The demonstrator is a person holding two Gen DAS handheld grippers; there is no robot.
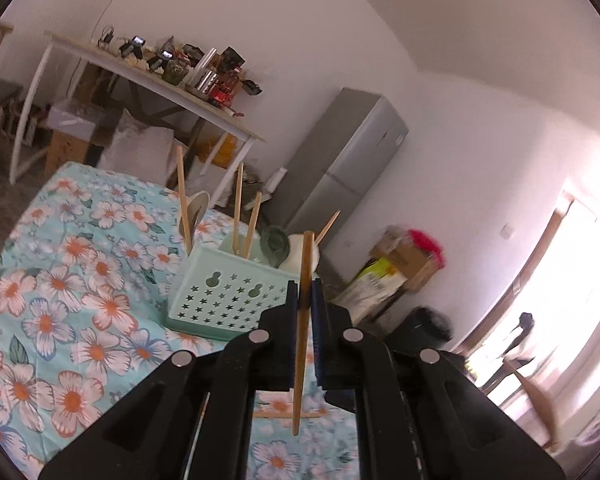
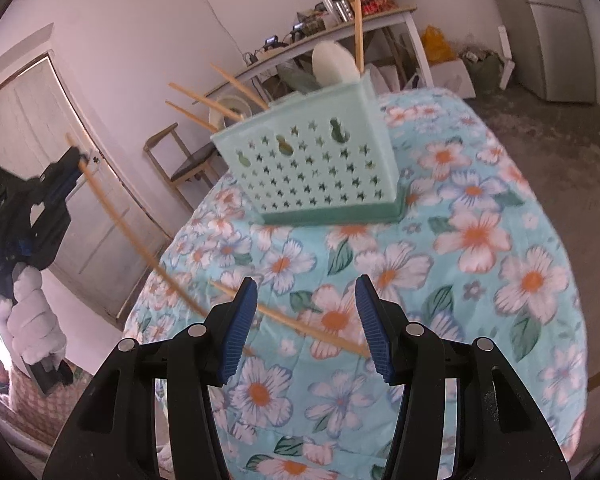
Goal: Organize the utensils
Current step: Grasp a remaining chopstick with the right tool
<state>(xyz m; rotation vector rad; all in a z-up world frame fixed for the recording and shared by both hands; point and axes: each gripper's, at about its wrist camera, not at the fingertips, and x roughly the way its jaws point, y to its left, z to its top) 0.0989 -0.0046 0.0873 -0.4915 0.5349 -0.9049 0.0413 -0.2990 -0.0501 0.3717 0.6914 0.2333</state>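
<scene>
My left gripper (image 1: 305,292) is shut on a wooden chopstick (image 1: 303,320), held upright just in front of the mint-green utensil holder (image 1: 228,300). The holder holds several chopsticks (image 1: 184,200), a green spoon (image 1: 275,245) and a white spoon (image 1: 198,208). In the right wrist view the left gripper (image 2: 74,164) shows at far left with the chopstick (image 2: 120,224) slanting down from it. My right gripper (image 2: 306,320) is open and empty above another chopstick (image 2: 300,322) lying on the floral tablecloth (image 2: 480,280). The holder (image 2: 316,164) stands beyond it.
A cluttered white side table (image 1: 160,84) stands at the back, with a grey fridge (image 1: 348,168) and cardboard boxes (image 1: 400,268) beside it. A wooden chair (image 2: 184,160) and a door (image 2: 40,140) lie behind the table. Another chopstick (image 1: 288,415) lies on the cloth.
</scene>
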